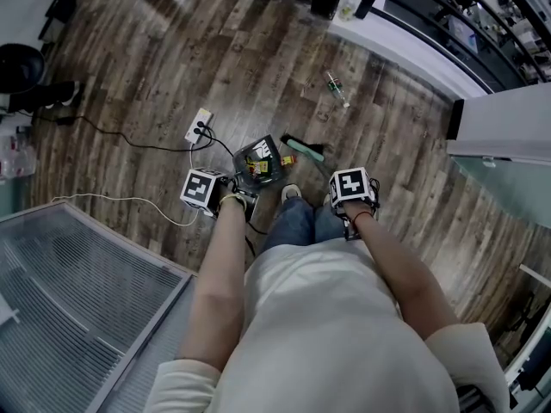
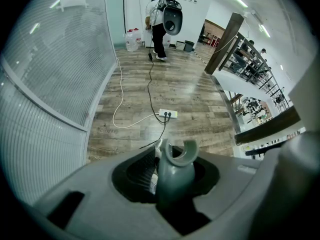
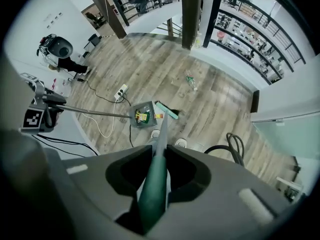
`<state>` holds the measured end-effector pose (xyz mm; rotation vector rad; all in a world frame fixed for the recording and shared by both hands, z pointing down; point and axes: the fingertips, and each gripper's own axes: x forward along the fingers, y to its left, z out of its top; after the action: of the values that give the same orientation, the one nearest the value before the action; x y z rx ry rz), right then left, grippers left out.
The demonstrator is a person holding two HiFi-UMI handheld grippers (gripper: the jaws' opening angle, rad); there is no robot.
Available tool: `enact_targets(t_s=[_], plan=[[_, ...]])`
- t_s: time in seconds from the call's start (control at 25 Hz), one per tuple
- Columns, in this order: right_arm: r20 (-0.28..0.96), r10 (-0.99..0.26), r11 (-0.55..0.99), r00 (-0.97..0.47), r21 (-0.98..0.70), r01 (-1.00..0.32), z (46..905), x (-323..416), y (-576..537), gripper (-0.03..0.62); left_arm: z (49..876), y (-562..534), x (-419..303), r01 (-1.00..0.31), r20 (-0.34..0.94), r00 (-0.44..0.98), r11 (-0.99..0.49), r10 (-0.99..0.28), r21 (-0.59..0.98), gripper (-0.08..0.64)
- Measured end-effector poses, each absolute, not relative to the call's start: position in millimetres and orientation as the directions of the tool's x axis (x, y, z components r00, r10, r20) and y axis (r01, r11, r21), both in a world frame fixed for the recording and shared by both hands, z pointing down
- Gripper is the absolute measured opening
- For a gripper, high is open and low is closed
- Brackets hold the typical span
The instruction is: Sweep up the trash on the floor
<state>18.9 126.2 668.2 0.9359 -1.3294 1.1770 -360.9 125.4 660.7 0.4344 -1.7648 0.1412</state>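
Observation:
My left gripper (image 1: 211, 193) (image 2: 172, 179) is shut on the grey handle of the long dustpan (image 1: 262, 163) (image 3: 142, 115). The pan stands on the wood floor in front of the person's feet with colourful wrappers inside. My right gripper (image 1: 351, 189) (image 3: 152, 186) is shut on the green broom handle (image 3: 154, 176). The green broom head (image 1: 303, 149) (image 3: 168, 111) rests on the floor just right of the pan. A small yellow-red scrap (image 1: 287, 159) lies between pan and broom. A plastic bottle (image 1: 337, 89) (image 3: 190, 80) lies farther out on the floor.
A white power strip (image 1: 199, 126) (image 2: 168, 114) with black and white cables lies left of the pan. A ribbed glass wall (image 1: 77, 291) stands at the left. A glass partition (image 1: 504, 157) stands at the right. A person (image 2: 159, 21) stands far off.

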Motion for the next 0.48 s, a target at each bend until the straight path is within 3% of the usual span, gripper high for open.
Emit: enact_targets(t_s=[0.48], plan=[[0.941,0.170,0.120,-0.292,-0.314,-0.942,664,-40,145,0.098,658,129,-359,-0.359,0.961,-0.179,0.923,-0.212,0.137,0.109]])
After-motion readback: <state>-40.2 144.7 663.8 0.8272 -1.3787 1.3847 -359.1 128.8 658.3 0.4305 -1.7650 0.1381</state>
